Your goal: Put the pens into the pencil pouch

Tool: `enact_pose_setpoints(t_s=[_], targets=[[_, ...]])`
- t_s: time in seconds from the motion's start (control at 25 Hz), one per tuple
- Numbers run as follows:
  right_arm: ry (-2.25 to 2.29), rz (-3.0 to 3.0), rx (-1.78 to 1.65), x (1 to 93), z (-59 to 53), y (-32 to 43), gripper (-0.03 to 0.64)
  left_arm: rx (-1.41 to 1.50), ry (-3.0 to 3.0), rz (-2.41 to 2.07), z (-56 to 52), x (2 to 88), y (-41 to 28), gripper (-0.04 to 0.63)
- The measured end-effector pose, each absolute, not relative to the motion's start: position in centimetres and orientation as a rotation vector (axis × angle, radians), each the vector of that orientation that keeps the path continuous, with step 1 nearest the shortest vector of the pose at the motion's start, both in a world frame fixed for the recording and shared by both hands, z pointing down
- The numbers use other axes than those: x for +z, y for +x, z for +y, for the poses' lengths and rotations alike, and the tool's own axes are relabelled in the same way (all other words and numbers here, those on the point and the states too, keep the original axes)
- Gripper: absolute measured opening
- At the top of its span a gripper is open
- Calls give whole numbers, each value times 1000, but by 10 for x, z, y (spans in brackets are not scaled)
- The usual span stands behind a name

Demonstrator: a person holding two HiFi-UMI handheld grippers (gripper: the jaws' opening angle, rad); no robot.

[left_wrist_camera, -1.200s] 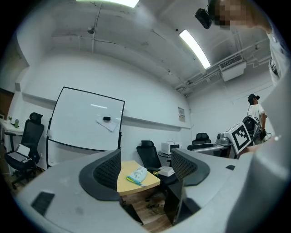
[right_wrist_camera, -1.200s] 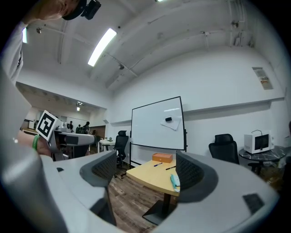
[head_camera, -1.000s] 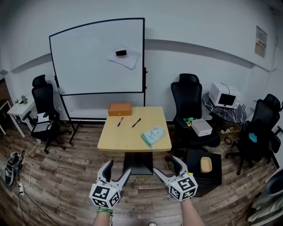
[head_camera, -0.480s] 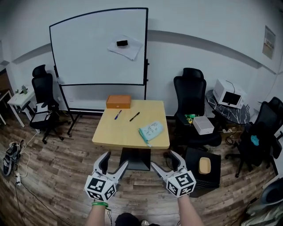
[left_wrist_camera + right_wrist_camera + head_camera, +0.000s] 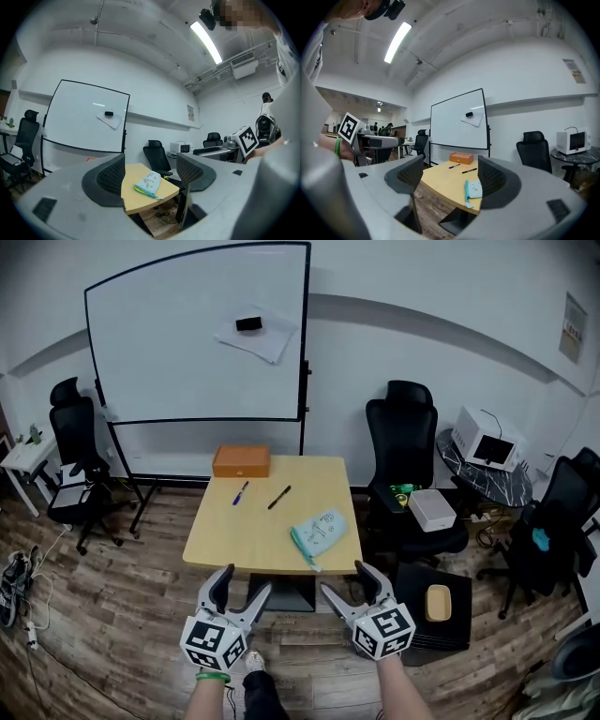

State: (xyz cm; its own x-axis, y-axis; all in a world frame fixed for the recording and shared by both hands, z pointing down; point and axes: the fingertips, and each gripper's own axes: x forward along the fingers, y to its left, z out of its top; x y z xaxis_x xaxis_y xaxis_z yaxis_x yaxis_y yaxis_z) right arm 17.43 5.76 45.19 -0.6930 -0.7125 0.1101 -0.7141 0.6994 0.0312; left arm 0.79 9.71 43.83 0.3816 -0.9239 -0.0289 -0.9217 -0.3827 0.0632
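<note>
On a square wooden table point(image 5: 225, 538) lie a blue pen point(image 5: 240, 493) and a black pen point(image 5: 278, 498), side by side at the far half. The pale blue pencil pouch point(image 5: 316, 534) rests near the table's front right corner, also seen as the pouch point(image 5: 146, 182) and the pouch point(image 5: 474, 189). Both pens point(image 5: 462, 168) show small in the right gripper view. My left gripper point(image 5: 237, 592) and right gripper point(image 5: 345, 586) hover open and empty over the floor, short of the table's near edge.
An orange box point(image 5: 241, 461) sits at the table's back left. A whiteboard point(image 5: 197, 338) stands behind, black office chairs point(image 5: 403, 456) to the right and left, a low black cabinet point(image 5: 436, 606) at the right, wood plank floor all round.
The table has drawn closer and lower in the head view as I walk toward it. Both grippers keep the same open pose.
</note>
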Motion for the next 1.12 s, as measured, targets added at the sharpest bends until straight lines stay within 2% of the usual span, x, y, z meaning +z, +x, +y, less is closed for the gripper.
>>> enact_pose_setpoints(t_s=[0.6,1.12], targets=[[1322,-2692,54,442,-103,80,334,-119,2635,-1552,-79,446,-83,318],[1414,-2534,142,477,-162,80,305,-89,2646,-1430,-145,467,-88,318]])
